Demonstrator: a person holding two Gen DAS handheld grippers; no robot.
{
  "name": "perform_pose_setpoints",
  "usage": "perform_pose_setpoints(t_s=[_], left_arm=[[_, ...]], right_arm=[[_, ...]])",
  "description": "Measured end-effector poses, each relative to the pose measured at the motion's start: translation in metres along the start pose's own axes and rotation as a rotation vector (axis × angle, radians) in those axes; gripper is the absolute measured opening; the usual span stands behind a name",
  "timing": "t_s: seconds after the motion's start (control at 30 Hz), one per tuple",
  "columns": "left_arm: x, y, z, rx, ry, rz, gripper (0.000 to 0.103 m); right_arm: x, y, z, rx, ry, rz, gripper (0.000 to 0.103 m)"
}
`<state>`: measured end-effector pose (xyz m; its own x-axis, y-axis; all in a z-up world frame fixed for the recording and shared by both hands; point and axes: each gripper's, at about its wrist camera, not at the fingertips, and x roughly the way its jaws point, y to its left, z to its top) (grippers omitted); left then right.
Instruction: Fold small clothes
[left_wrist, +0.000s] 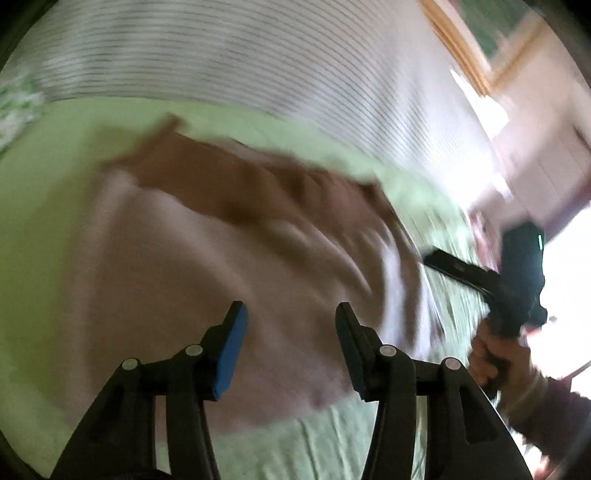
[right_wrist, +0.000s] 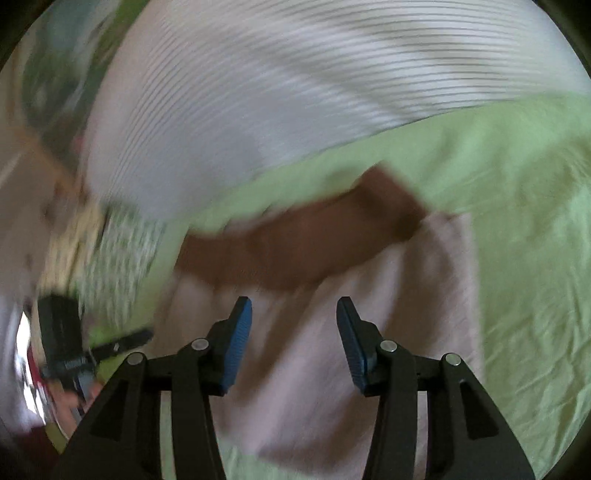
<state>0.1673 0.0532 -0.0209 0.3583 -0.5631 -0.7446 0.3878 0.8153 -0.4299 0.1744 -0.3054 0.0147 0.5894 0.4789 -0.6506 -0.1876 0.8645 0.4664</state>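
A small pale pink garment (left_wrist: 177, 266) with a brown band (left_wrist: 229, 184) along its far edge lies on the green sheet (left_wrist: 48, 192). It also shows in the right wrist view (right_wrist: 332, 369), brown band (right_wrist: 303, 243) at the far side. My left gripper (left_wrist: 291, 350) is open and empty, just above the pink cloth. My right gripper (right_wrist: 294, 343) is open and empty, above the same cloth. The right gripper also shows in the left wrist view (left_wrist: 517, 280), at the garment's right side. The left gripper appears in the right wrist view (right_wrist: 92, 347), at far left. Both views are motion-blurred.
A white cloth with thin dark stripes (left_wrist: 240, 55) lies beyond the garment, seen also in the right wrist view (right_wrist: 258, 92). A green-and-white patterned fabric (right_wrist: 118, 251) lies at the left. A wooden frame (left_wrist: 465, 48) and bright window are at the far right.
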Motion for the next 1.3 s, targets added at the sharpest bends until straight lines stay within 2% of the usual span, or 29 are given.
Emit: perform_pose_setpoints(t_s=[0.03, 0.1, 0.23, 0.3, 0.37, 0.47, 0.5, 0.53, 0.57, 0.6, 0.63, 0.67, 0.7, 0.77, 0.87, 0.93, 1.0, 1.03, 1.1, 1.17, 1.23, 1.3], left_arm=[[0.011, -0.011, -0.007, 0.050, 0.032, 0.004, 0.050], [0.027, -0.021, -0.014, 0.097, 0.066, 0.010, 0.050], [0.050, -0.018, -0.014, 0.139, 0.096, 0.058, 0.050], [0.063, -0.004, -0.002, 0.123, 0.098, 0.075, 0.048], [0.067, 0.008, 0.007, 0.101, 0.089, 0.059, 0.043], [0.066, 0.029, 0.030, 0.052, 0.053, 0.018, 0.038], [0.062, 0.040, 0.039, 0.019, 0.024, -0.007, 0.039], [0.059, 0.045, 0.043, 0.006, 0.008, 0.013, 0.042], [0.055, 0.060, 0.052, -0.026, -0.019, 0.095, 0.046], [0.052, 0.071, 0.056, -0.052, -0.037, 0.105, 0.046], [0.050, 0.083, 0.059, -0.084, -0.050, 0.104, 0.046], [0.047, 0.100, 0.062, -0.128, -0.059, 0.131, 0.039], [0.046, 0.114, 0.064, -0.162, -0.056, 0.144, 0.017], [0.043, 0.135, 0.062, -0.212, -0.052, 0.144, 0.002], [0.037, 0.141, 0.059, -0.230, -0.075, 0.150, 0.001], [0.029, 0.126, 0.057, -0.218, -0.110, 0.198, 0.007], [0.021, 0.103, 0.058, -0.163, -0.129, 0.202, 0.044], [0.021, 0.095, 0.057, -0.142, -0.131, 0.200, 0.051], [0.022, 0.070, 0.057, -0.066, -0.131, 0.227, 0.055], [0.024, 0.062, 0.056, -0.042, -0.130, 0.271, 0.055], [0.034, 0.065, 0.063, -0.070, -0.132, 0.311, 0.055], [0.037, 0.084, 0.063, -0.140, -0.135, 0.331, 0.052]], right_arm=[[0.006, 0.009, -0.004, -0.037, 0.023, 0.011, 0.044], [0.024, 0.026, -0.017, -0.123, 0.103, 0.047, 0.030], [0.063, 0.045, -0.027, -0.285, 0.215, 0.048, 0.025], [0.079, 0.044, -0.024, -0.315, 0.241, 0.031, 0.025], [0.101, 0.036, -0.012, -0.319, 0.250, 0.004, 0.023], [0.117, 0.022, 0.009, -0.255, 0.216, -0.005, 0.022], [0.120, 0.017, 0.017, -0.227, 0.202, -0.011, 0.022], [0.122, 0.008, 0.026, -0.182, 0.181, 0.002, 0.022], [0.123, -0.002, 0.036, -0.143, 0.147, -0.033, 0.022], [0.124, -0.010, 0.043, -0.125, 0.126, -0.096, 0.022], [0.125, -0.016, 0.048, -0.099, 0.114, -0.103, 0.022], [0.122, -0.030, 0.055, -0.035, 0.083, -0.096, 0.022], [0.118, -0.043, 0.060, 0.005, 0.048, -0.152, 0.022], [0.109, -0.061, 0.066, 0.051, -0.007, -0.215, 0.022], [0.090, -0.090, 0.069, 0.163, -0.077, -0.266, 0.014], [0.079, -0.096, 0.068, 0.195, -0.110, -0.286, 0.014], [0.070, -0.093, 0.065, 0.214, -0.117, -0.265, 0.018], [0.066, -0.088, 0.064, 0.212, -0.117, -0.251, 0.018], [0.061, -0.072, 0.057, 0.183, -0.112, -0.192, 0.018], [0.057, -0.051, 0.044, 0.139, -0.097, -0.138, 0.019], [0.059, -0.036, 0.030, 0.111, -0.061, -0.113, 0.020], [0.060, -0.031, 0.015, 0.088, -0.025, -0.114, 0.021]])
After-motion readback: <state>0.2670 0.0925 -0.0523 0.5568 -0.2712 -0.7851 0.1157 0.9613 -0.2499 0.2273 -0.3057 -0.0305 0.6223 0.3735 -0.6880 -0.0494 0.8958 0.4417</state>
